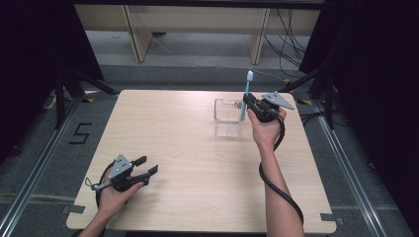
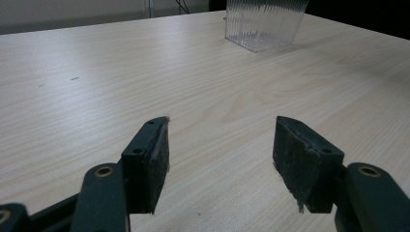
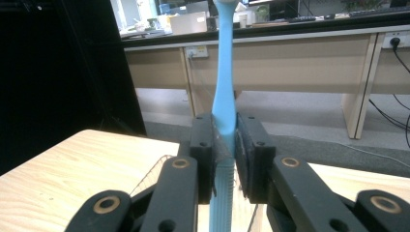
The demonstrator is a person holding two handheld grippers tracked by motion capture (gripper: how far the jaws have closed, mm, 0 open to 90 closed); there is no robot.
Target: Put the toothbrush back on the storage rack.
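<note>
A light blue toothbrush (image 1: 246, 95) stands upright with its white head up, clamped in my right gripper (image 1: 248, 105) above the right side of a clear ribbed plastic cup (image 1: 227, 117) on the far half of the table. Seen from the right gripper view, the black pads (image 3: 205, 157) press on the toothbrush (image 3: 225, 92) at mid handle, and the cup's rim (image 3: 153, 173) lies just below. My left gripper (image 1: 148, 166) rests near the table's front left, open with nothing between its pads (image 2: 153, 159). The cup (image 2: 263, 21) stands far ahead of it.
The light wooden table (image 1: 197, 163) is bare apart from the cup. Black curtains hang at both sides, and desks with cables (image 1: 286, 34) stand behind the table. A black cable (image 1: 276, 185) trails from my right gripper along the forearm.
</note>
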